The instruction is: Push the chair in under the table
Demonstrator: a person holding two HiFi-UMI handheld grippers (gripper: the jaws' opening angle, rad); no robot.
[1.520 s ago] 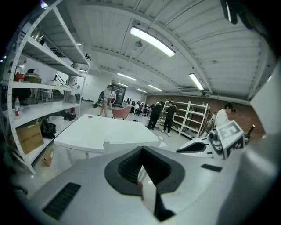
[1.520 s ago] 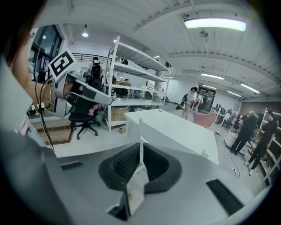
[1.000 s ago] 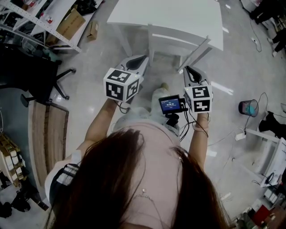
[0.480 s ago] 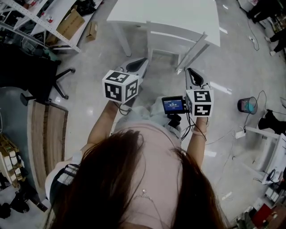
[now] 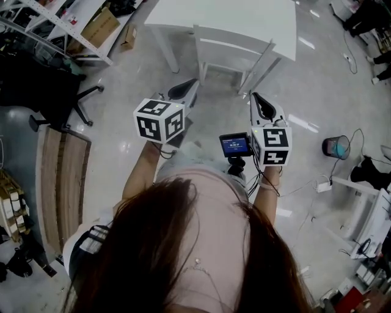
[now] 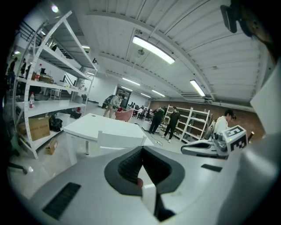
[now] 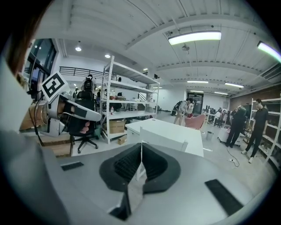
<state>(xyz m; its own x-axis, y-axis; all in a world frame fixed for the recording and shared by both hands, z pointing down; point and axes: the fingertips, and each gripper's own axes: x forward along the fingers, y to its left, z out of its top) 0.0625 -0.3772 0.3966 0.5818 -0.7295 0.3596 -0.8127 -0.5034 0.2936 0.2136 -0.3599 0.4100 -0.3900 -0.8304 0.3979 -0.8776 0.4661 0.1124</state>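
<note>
White chair (image 5: 231, 51), at white table (image 5: 235, 12) edge; small screen (image 5: 234, 145), text unreadable

Seen from above, a table (image 5: 244, 15) stands at the top centre of the floor; a chair (image 5: 232, 52) sits pushed in at its near edge, its back facing the person; to the left of the table runs a shelving rack (image 5: 43, 27), with a cardboard box (image 5: 99, 27) on a low shelf; a smaller box (image 5: 127, 38) lies on the floor between the rack and the table's left leg; nearer along the left side stands an office chair (image 5: 52, 92), and nearer again a wooden bench (image 5: 63, 183); to the right, well apart from the table, a bin (image 5: 336, 147) stands on the floor; beyond the table, several people (image 6: 169, 121) stand before more shelves (image 6: 193, 123).
</note>
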